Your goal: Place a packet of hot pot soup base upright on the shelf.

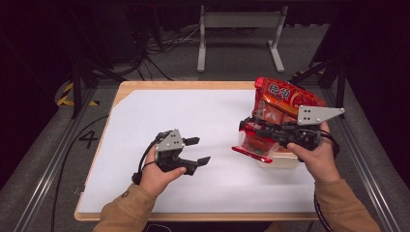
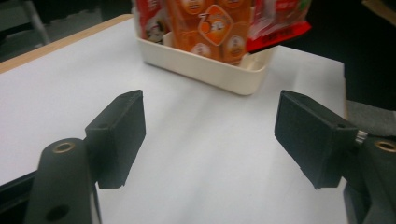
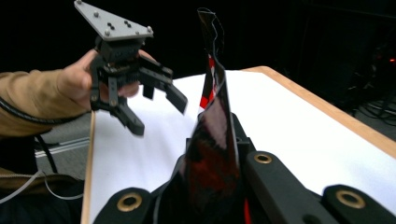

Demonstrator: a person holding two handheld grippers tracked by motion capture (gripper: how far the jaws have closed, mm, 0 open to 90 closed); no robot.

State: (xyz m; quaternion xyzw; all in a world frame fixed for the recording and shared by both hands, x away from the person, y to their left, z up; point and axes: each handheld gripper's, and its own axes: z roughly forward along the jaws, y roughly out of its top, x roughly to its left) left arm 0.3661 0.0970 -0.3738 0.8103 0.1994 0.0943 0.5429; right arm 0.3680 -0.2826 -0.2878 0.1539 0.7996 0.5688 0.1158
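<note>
On the left, over the bare white sheet (image 1: 193, 111) that covers the table, the left gripper (image 1: 197, 151) hangs toward the near edge with its jaws spread apart and nothing between them; it stands well apart from the cream tray (image 2: 205, 70), and its own view looks across the sheet at that tray and the orange packets (image 2: 210, 28) standing in it. Moving right, toward the table's right edge, the right gripper (image 1: 251, 129) is clamped tight on a red snack bag (image 1: 285, 99), pinching a thin fold of its foil so that the bag stands on edge above the tray (image 1: 278, 162), near the right side of the table. The main risk, as I judge it, lies in that pinch: glossy foil is slippery and the hold is on a narrow strip, so a quick swing or tilt could let the bag slide out and drop onto the sheet or over the right edge. The bag also hangs close over the packets, so lowering it carelessly could snag them or tip the light tray, which nothing steadies. If the left gripper comes across to help, its wide jaws could knock the tray wall or crush the bag's contents by closing on its body rather than a seam.
</note>
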